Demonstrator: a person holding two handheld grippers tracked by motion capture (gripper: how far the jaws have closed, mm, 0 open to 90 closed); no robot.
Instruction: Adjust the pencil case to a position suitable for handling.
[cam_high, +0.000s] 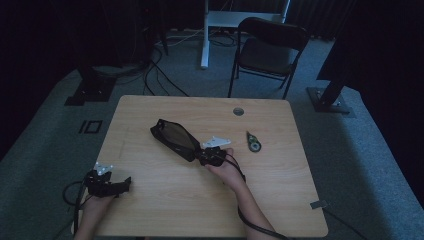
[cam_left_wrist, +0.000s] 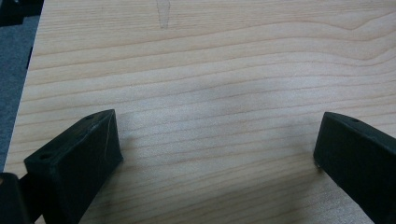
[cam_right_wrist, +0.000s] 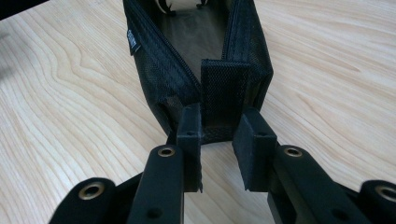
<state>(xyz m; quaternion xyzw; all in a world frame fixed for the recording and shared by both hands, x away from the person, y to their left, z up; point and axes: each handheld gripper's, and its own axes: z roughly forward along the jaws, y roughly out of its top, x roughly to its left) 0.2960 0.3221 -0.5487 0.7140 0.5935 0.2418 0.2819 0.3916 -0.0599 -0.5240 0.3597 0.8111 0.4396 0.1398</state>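
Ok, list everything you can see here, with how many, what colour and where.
mesh pouch: one, black, unzipped, mid-table, its end tab between the right gripper's jaws
small tool: one, black with a pale round part, on the table right of the pouch
table: one, light wood, with a round grommet near the far edge
folding chair: one, black, on the floor beyond the table
left gripper: black, jaws wide open over bare wood, near left corner
right gripper: black, shut on the pouch's tab
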